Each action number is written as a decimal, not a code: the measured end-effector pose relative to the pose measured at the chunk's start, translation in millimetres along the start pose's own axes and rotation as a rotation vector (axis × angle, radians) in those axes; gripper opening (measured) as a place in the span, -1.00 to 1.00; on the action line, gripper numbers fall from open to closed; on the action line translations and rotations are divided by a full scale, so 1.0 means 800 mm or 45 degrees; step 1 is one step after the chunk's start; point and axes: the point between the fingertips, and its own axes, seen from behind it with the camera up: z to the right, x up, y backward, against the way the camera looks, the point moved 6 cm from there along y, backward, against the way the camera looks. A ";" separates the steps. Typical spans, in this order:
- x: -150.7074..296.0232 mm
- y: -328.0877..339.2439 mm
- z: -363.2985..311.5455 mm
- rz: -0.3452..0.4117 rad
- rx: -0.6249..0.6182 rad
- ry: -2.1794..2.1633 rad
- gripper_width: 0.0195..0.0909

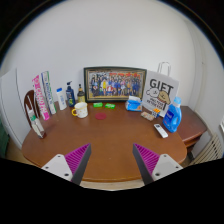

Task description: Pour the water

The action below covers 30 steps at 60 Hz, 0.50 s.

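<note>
Claw (111, 163) spread wide, gripping nothing, hovers over round wooden table (105, 140); white mug (80, 111) at 11 o'clock, blue pitcher (174, 117) at 2 o'clock

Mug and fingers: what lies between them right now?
Only bare table, in the gripper view. The open fingers hang at its near edge; the mug stands far beyond them.

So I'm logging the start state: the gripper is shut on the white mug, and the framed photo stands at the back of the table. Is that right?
Not quite. The gripper view shows the gripper open and holding nothing; the white mug sits on the table well beyond the fingers. The framed photo does stand at the back of the table.
</note>
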 end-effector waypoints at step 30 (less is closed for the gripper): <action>-0.038 -0.001 -0.164 -0.024 0.101 0.041 0.86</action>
